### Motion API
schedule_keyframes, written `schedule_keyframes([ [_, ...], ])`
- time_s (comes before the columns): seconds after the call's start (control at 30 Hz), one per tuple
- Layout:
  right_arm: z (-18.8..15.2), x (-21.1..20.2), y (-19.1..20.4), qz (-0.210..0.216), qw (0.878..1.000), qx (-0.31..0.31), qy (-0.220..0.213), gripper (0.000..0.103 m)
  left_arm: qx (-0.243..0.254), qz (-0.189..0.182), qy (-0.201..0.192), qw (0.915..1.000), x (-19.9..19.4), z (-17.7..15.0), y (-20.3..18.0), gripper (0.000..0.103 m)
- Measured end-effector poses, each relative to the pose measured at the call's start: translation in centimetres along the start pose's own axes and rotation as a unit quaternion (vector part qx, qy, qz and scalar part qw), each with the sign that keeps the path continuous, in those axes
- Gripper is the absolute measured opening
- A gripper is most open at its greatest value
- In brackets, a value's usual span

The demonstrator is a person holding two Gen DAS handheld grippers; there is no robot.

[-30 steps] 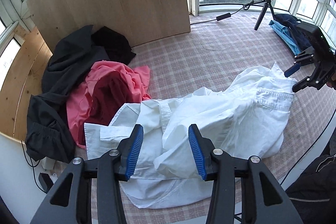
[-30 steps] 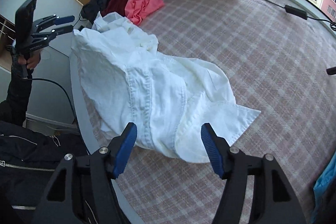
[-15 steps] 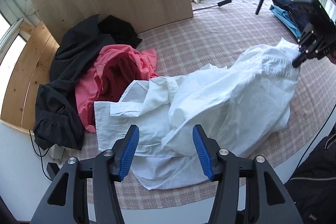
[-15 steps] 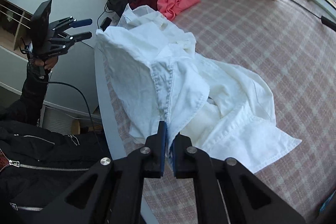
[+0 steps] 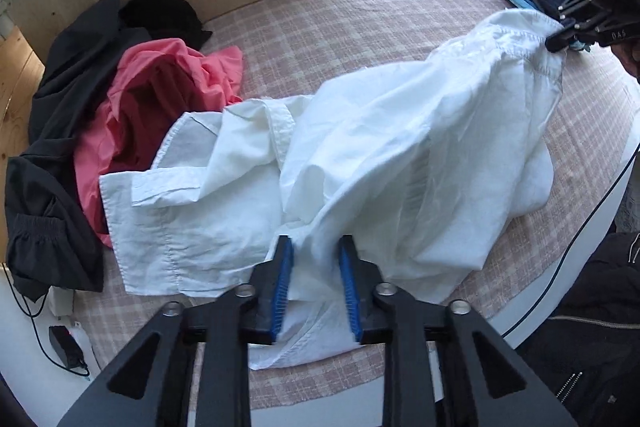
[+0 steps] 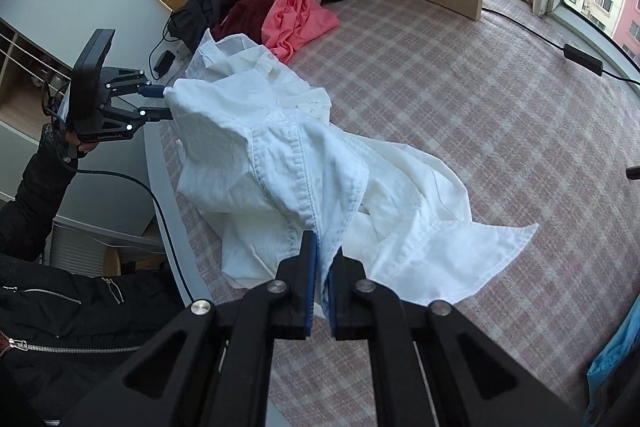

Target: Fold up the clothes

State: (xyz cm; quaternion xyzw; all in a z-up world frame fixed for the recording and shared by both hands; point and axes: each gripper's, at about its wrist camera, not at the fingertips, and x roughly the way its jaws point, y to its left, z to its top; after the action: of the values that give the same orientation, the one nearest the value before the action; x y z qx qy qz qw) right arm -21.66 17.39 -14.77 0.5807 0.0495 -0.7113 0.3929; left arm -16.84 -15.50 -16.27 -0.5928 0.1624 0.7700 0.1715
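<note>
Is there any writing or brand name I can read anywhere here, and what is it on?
"DAS": white letters on the right tool, partly cut off.
White lettering on the left tool: too small to read.
Faint marks on a tag inside the white shirt: too blurred to read.
Nothing else readable.

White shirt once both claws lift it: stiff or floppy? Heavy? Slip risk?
Likely floppy: the white shirt sags and creases between the left claw and right claw. Probably light, since thin fabric tents from small pinches. Slip seems possible; each claw grips only an edge.
</note>
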Motion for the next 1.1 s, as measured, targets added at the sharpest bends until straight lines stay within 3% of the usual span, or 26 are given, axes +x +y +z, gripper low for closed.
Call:
schedule_keyframes([
  [0.13,0.2,-1.0,0.4,-0.033,0.999,0.015,-0.023,0.005,-0.012,0.002,-0.007,0.9999,-0.4,-0.2,-0.7,0.002],
  [0.27,1.7,-5.1,1.6,-0.073,0.993,0.019,-0.094,0.005,-0.019,0.041,-0.080,0.9958,-6.3,1.4,-0.8,0.002],
  [0.33,3.6,-9.2,3.0,-0.089,0.986,0.013,-0.143,0.005,-0.022,0.060,-0.121,0.9905,-10.6,2.9,-0.4,0.002],
  [0.43,7.0,-17.7,7.0,-0.125,0.965,-0.022,-0.228,0.005,-0.028,0.100,-0.193,0.9757,-18.3,5.6,1.1,0.002],
  [0.53,9.4,-27.1,12.4,-0.159,0.938,-0.061,-0.302,0.004,-0.036,0.149,-0.261,0.9532,-25.9,7.5,2.3,0.002],
  [0.63,10.3,-34.2,17.7,-0.194,0.914,-0.087,-0.347,0.004,-0.038,0.187,-0.311,0.9310,-32.2,8.5,2.7,0.002],
  [0.9,9.4,-42.2,27.5,-0.287,0.877,-0.126,-0.365,0.004,-0.026,0.240,-0.382,0.8923,-42.5,8.8,1.3,0.002],
  [1.0,8.4,-42.7,29.3,-0.284,0.878,-0.130,-0.362,0.004,-0.032,0.249,-0.405,0.8793,-46.1,8.8,1.5,0.002],
  [1.1,8.7,-39.6,28.8,-0.299,0.889,-0.126,-0.324,0.004,-0.043,0.263,-0.409,0.8727,-47.9,9.2,2.4,0.002],
])
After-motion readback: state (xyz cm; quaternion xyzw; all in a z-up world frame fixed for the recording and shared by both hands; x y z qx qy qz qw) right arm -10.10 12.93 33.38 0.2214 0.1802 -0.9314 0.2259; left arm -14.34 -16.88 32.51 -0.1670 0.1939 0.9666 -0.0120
